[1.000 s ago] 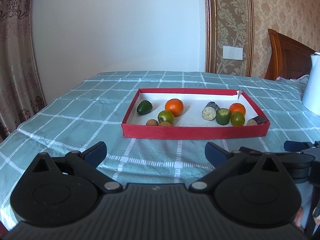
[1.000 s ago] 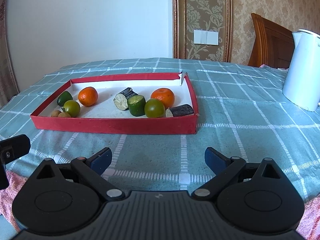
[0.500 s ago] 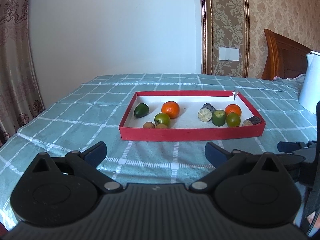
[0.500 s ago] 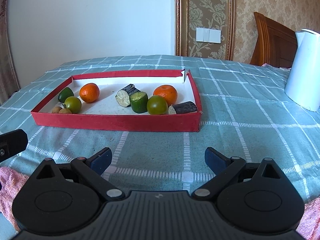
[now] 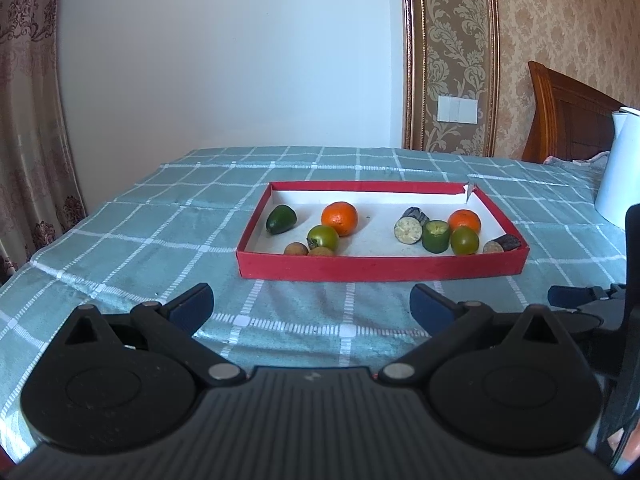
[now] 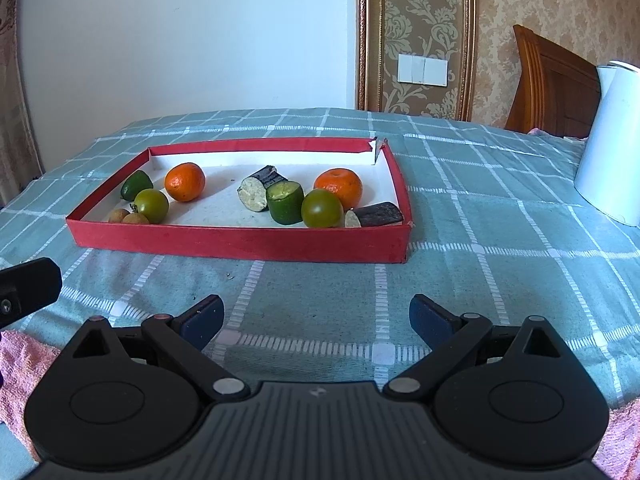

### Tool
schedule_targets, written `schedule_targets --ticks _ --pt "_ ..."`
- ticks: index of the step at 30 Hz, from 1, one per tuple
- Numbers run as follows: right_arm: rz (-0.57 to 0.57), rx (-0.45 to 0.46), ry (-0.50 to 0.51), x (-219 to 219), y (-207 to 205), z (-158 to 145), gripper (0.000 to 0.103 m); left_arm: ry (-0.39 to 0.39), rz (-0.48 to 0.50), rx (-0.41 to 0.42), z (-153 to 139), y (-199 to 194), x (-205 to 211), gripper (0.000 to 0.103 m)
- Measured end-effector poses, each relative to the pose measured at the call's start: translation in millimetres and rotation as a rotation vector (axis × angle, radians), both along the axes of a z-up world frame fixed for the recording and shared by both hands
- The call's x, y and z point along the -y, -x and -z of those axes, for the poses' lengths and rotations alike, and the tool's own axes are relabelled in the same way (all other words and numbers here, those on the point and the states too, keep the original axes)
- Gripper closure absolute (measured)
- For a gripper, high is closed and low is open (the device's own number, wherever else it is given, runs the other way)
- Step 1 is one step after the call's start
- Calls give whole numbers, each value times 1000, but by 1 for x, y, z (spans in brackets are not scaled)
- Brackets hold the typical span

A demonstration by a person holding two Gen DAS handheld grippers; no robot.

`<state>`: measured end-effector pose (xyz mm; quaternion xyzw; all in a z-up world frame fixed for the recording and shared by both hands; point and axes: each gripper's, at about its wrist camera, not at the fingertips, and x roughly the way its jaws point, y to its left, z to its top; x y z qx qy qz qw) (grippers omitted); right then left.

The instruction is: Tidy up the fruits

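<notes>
Fruit gathered in a shallow red cardboard tray (image 6: 240, 242) on the teal checked worktop (image 6: 480, 280).
Inside the tray, two oranges (image 6: 185, 181), green pieces and small brown fruits lie loosely mixed at both ends, so whether sorting is ahead or done is unclear. Left gripper (image 5: 312, 306) and right gripper (image 6: 316, 316) hover near the tray's front wall, jaws spread, holding nothing.

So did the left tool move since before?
Yes. The left tool backed away from the red tray, which looks smaller and farther off against the wall switch.
</notes>
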<state>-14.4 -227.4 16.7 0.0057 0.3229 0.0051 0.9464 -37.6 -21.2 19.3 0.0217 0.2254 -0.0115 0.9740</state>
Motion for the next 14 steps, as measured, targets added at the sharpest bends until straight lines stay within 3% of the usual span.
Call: schedule_targets --ticks 14 --pt "-14 -6 18 -8 -3 3 3 -22 -12 24 8 -3 -3 0"
